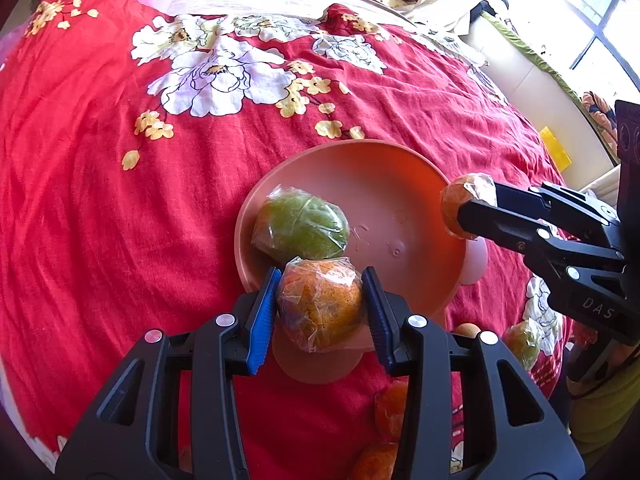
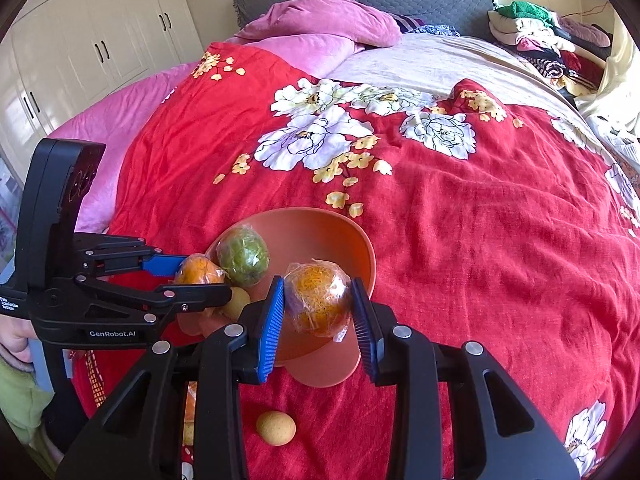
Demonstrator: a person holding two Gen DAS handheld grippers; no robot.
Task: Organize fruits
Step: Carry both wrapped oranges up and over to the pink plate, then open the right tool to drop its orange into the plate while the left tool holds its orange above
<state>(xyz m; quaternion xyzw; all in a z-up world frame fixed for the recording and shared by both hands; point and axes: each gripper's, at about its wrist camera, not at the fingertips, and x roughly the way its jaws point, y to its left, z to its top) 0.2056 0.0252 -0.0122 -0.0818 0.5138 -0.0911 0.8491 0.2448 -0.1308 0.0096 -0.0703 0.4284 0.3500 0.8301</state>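
An orange-pink bowl [image 1: 384, 184] sits on the red floral bedspread and holds a plastic-wrapped green fruit [image 1: 302, 226]. My left gripper [image 1: 320, 304] is shut on a plastic-wrapped orange [image 1: 320, 306] at the bowl's near rim. My right gripper [image 2: 318, 304] is shut on a second wrapped orange [image 2: 318, 300] over the bowl's near-right rim. In the right wrist view the bowl [image 2: 320, 228], the green fruit [image 2: 243, 256], the left gripper [image 2: 200, 276] and its orange [image 2: 198, 270] show. The right gripper [image 1: 468, 210] with its orange [image 1: 460, 200] shows in the left wrist view.
Loose fruits lie on the bedspread near me: a small yellow fruit [image 2: 276, 428], orange ones [image 1: 390, 408] and a wrapped greenish one [image 1: 522, 344]. Pink pillows [image 2: 320, 24] and a clothes pile [image 2: 548, 36] sit at the bed's far end. A window is at right.
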